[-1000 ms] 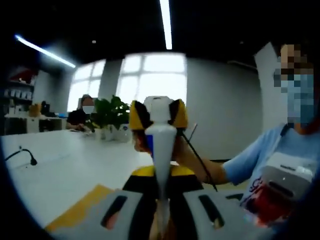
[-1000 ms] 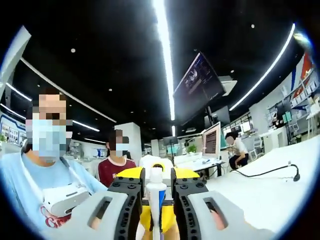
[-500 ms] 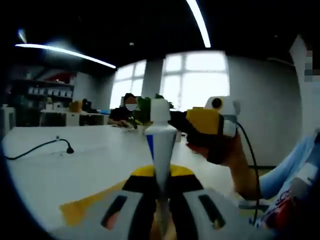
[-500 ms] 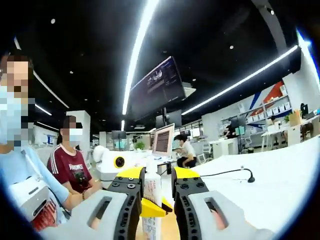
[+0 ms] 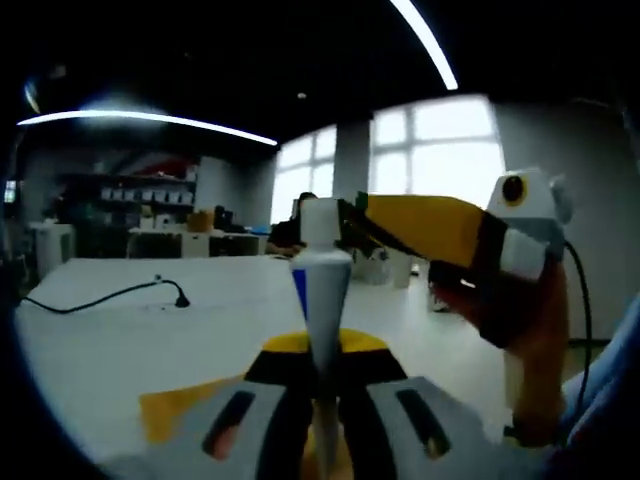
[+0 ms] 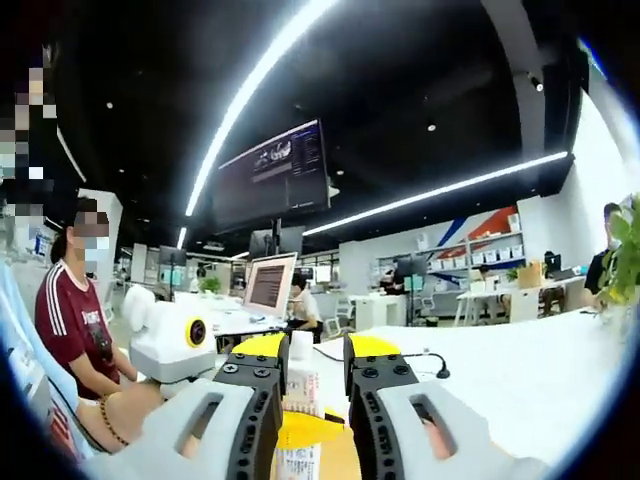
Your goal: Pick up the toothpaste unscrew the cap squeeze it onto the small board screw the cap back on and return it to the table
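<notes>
The left gripper [image 5: 322,400] is clenched on the toothpaste [image 5: 321,300], holding it upright above the white table [image 5: 110,340]. The tube is white with a blue patch and its white cap [image 5: 320,222] on. The right gripper [image 5: 352,228] reaches in sideways, its yellow tips just beside the cap, its jaws apart either side of the tube [image 6: 303,385]. A yellow board [image 5: 185,410] lies below.

Left gripper view: toothpaste tube [image 5: 322,300] stands upright between the left gripper [image 5: 322,400] jaws, cap [image 5: 320,222] uppermost. Right gripper [image 5: 352,225] enters from the right, its tips just beside the cap. Table [image 5: 120,340] lies behind and left, a cable [image 5: 110,296] on it. Right gripper view: the tube [image 6: 303,385] sits between that gripper's jaws, left gripper [image 6: 170,335] at left, table [image 6: 520,370] to the right
</notes>
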`<state>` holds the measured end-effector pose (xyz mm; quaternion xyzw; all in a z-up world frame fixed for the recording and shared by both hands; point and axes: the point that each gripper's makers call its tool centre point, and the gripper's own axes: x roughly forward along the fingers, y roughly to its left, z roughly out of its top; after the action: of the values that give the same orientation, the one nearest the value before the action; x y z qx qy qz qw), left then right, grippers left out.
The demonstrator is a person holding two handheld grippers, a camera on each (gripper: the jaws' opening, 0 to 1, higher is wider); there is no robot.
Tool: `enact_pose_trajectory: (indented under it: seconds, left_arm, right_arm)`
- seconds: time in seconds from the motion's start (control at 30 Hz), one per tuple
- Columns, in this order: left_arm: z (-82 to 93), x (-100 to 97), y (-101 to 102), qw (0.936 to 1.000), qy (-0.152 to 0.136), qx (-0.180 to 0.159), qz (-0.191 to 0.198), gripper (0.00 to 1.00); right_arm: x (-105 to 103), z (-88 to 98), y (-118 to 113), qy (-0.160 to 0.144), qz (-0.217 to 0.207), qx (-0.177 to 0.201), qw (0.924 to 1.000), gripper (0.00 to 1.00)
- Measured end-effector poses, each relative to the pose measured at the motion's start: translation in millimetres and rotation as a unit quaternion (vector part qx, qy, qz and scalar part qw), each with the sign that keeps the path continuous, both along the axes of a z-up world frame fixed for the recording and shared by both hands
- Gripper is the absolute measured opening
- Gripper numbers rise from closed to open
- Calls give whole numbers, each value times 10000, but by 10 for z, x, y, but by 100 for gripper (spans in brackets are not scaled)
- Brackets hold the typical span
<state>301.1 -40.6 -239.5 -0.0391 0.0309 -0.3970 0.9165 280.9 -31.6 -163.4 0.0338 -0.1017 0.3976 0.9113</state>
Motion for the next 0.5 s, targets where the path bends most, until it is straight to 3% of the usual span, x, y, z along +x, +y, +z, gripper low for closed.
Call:
enact_pose_trajectory:
  seconds: [0.1, 0.5]
  left_arm:
    - [1, 47, 36, 9997, 83, -80, 221, 5]
    - [-1, 82, -14, 9990, -26, 32, 455, 5]
  right_arm:
    - [36, 15, -27, -71, -409, -70, 9991, 22]
    - [40, -43, 117, 19, -563, -106, 9984, 21]
